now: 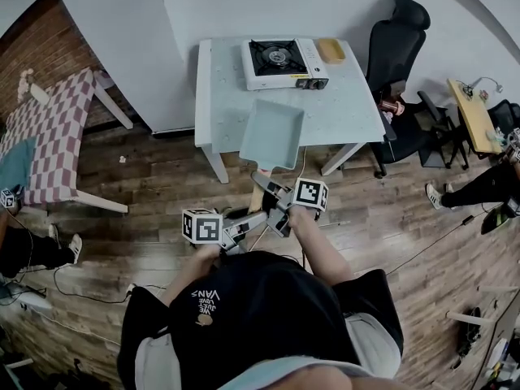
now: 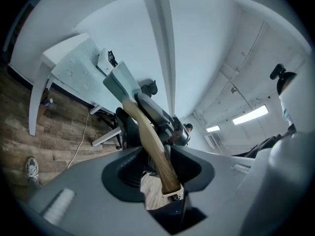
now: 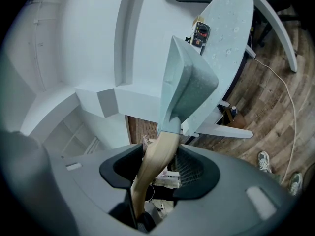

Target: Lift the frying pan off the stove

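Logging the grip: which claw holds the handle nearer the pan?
The right claw, right next to the frying pan; the left claw clamps the wooden handle's free end.

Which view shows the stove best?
Head view: the whole stove shows from above on the table. The right gripper view catches only its knob end; the left gripper view shows only a corner behind the pan.

Bare table (image 1: 219, 96) in front of stove (image 1: 284, 62); chair (image 1: 394, 55) crowds its right
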`<state>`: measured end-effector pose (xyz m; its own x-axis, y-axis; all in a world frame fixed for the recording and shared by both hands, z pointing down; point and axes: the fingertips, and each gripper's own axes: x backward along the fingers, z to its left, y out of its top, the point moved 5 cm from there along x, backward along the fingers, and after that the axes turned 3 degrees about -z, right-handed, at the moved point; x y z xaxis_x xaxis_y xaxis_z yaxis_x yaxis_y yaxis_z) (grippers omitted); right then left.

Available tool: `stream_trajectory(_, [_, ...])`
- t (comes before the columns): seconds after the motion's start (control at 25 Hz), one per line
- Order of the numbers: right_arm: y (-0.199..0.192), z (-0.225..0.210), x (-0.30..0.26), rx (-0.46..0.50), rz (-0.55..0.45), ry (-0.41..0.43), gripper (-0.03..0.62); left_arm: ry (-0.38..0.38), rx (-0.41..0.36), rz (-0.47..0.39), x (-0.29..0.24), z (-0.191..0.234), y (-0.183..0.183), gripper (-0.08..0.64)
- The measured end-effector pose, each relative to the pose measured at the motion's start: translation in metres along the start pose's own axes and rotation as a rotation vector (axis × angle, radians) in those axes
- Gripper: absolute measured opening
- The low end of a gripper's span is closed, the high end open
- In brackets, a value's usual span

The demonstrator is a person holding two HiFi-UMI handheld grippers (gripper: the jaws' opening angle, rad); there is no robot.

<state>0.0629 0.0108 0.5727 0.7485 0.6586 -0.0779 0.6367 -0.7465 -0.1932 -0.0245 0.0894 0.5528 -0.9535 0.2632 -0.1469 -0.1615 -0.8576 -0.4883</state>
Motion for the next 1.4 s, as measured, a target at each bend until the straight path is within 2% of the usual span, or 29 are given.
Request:
stream_trajectory(0.48, [-0.03,-0.005,0.02,0.001,0.026,-0.001,0.212,0.004,0.016,-0.02,0.009,-0.012,-0.035,0.161])
stream_trajectory(0.68, [-0.037,-0.006,0.03,-0.002,0.028,-0.035,0.213,0.009,0.014,-0.018,0.01,-0.013,-0.045,0.161])
stream_trajectory(0.84, [-0.04,-0.008,0.037,-0.002,0.028,-0.082,0.213,0.004,0.018,-0.019,0.009,-0.014,-0.05,0.161])
stream_trajectory(1.04, [-0.038,-0.007,0.037,0.006,0.027,-0.059,0.213,0.0,0.018,-0.018,0.007,-0.017,-0.049,0.161])
stream_trajectory(1.2, [-0.039,-0.007,0.041,0.005,0.028,-0.104,0.213,0.004,0.011,-0.016,0.008,-0.015,-0.049,0.161])
stream_trajectory(1.32, [-0.038,-0.007,0.037,0.006,0.026,-0.075,0.213,0.009,0.005,-0.013,0.008,-0.014,-0.049,0.161])
stream_trajectory(1.4, [-0.037,-0.006,0.038,0.008,0.028,-0.093,0.213,0.009,0.003,-0.014,0.008,-0.015,-0.047,0.161])
